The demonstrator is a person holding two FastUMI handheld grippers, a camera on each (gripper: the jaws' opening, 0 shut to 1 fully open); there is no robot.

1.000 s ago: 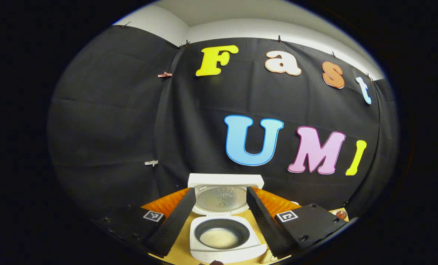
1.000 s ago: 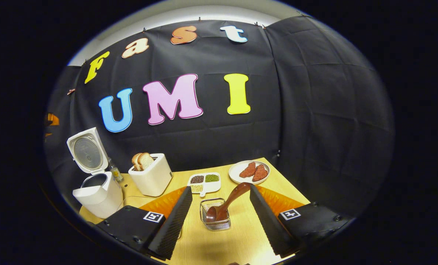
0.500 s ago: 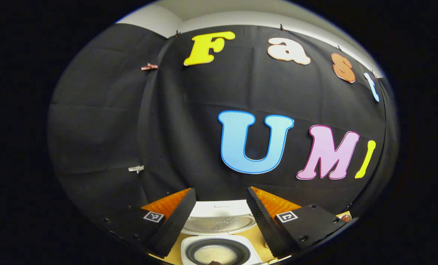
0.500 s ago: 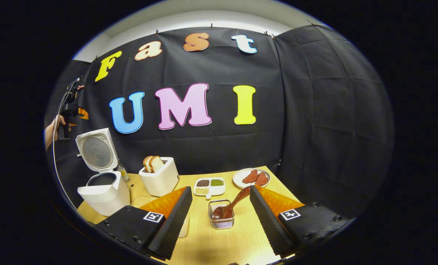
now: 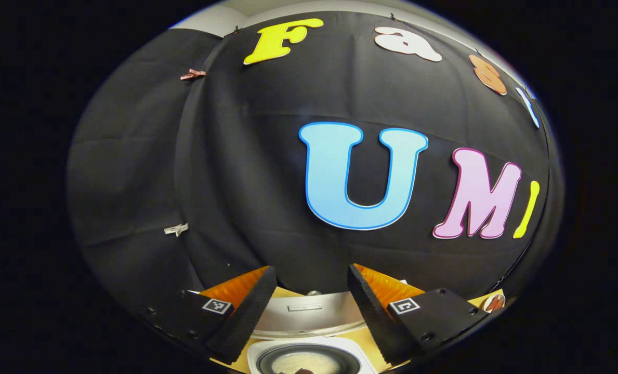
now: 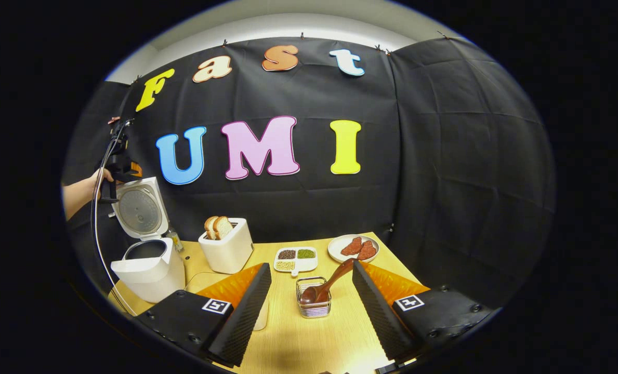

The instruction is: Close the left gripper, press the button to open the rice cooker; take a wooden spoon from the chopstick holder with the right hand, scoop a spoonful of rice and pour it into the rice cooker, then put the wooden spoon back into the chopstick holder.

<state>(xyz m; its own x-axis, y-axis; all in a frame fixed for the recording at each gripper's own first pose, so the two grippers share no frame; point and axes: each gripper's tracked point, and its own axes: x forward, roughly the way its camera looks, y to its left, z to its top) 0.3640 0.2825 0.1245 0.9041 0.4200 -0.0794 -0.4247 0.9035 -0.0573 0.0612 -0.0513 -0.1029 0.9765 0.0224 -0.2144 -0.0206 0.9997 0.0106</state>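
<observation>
The white rice cooker stands open at the table's left, its lid raised. In the left gripper view the lid lies between my open left gripper's fingers, and the inner pot with pale rice shows below. A hand holds that left gripper just above the lid's top edge. The dark wooden spoon leans in the wire chopstick holder. My right gripper is open and stands back from the holder, with nothing between its fingers.
A white toaster with bread slices stands right of the cooker. Behind the holder are a divided dish of grains and a plate of red slices. A white cup peeks out behind my right gripper's left finger. The wooden table ends near the black wall.
The left gripper has risen and moved forward over the open cooker, close to the lid's top. The right gripper has drawn back a little from the holder. Both stay open.
</observation>
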